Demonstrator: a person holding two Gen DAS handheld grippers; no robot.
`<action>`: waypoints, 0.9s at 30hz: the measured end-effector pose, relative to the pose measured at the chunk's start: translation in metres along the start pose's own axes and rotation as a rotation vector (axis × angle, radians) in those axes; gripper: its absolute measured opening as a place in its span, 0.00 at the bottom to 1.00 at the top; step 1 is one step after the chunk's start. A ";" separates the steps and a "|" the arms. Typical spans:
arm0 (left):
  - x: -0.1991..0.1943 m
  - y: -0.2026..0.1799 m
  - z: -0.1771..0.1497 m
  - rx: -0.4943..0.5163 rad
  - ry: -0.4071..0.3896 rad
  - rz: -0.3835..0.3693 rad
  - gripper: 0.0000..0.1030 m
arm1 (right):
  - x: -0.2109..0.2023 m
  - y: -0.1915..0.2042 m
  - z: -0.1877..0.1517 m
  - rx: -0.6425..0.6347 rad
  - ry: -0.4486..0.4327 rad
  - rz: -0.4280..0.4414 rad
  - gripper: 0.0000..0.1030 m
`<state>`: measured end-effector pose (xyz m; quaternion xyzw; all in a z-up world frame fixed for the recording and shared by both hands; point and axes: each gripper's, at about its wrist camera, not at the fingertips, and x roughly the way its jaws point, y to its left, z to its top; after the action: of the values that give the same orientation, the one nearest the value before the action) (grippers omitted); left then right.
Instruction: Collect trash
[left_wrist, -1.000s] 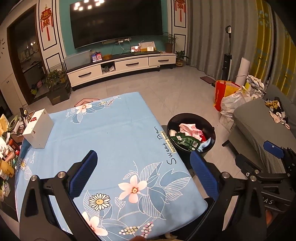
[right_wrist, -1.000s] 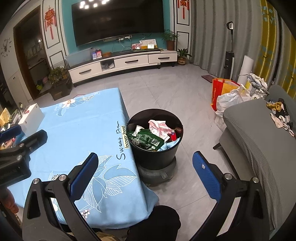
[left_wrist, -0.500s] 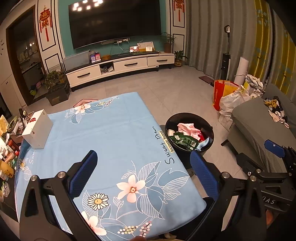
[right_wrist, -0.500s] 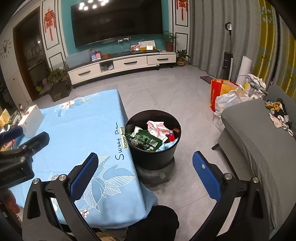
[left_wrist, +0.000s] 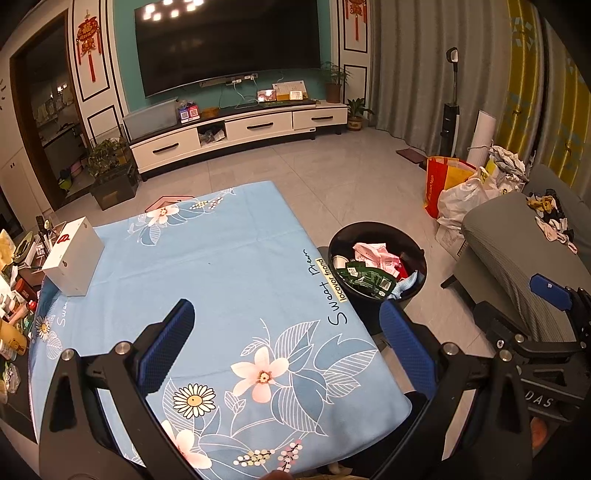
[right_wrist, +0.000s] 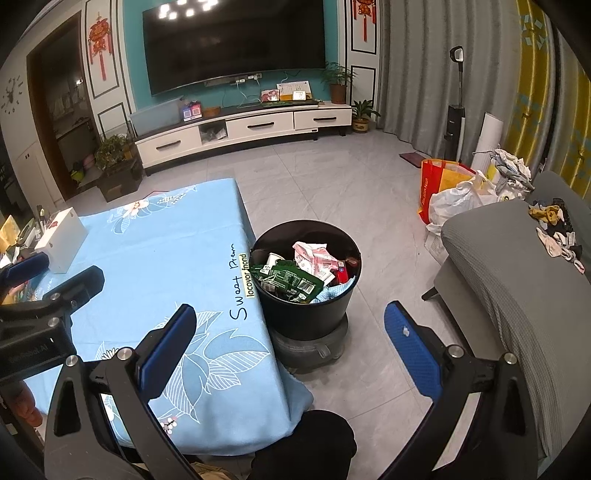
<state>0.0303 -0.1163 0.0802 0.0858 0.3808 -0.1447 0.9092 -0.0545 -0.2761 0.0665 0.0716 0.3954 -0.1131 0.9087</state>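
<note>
Both tools, left (left_wrist: 284, 343) and right (right_wrist: 286, 345), gaped wide and empty beside the black bin (right_wrist: 306, 314); its light, crinkly wrappers (right_wrist: 291, 280) likely need pinching at an edge.

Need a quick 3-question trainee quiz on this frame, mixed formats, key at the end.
1. True or false: the left tool is shut on a wrapper.
2. What lies on top in the black bin? A) only socks B) green and pink wrappers C) nothing
3. Fill in: the white box sits on the ____ tablecloth.

Key: 1 false, both it and the right tool are open and empty; 2 B; 3 blue floral.
</note>
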 end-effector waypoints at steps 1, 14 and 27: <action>0.000 0.000 0.000 0.000 0.000 -0.001 0.97 | 0.000 0.000 0.000 0.000 0.000 0.000 0.97; 0.004 -0.002 -0.002 0.003 0.007 -0.001 0.97 | 0.000 -0.001 0.001 -0.002 0.002 -0.004 0.97; 0.007 -0.002 -0.003 0.003 0.012 -0.002 0.97 | 0.000 -0.002 0.002 -0.001 0.002 -0.004 0.97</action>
<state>0.0324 -0.1188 0.0727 0.0878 0.3860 -0.1456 0.9067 -0.0536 -0.2780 0.0677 0.0704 0.3963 -0.1144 0.9082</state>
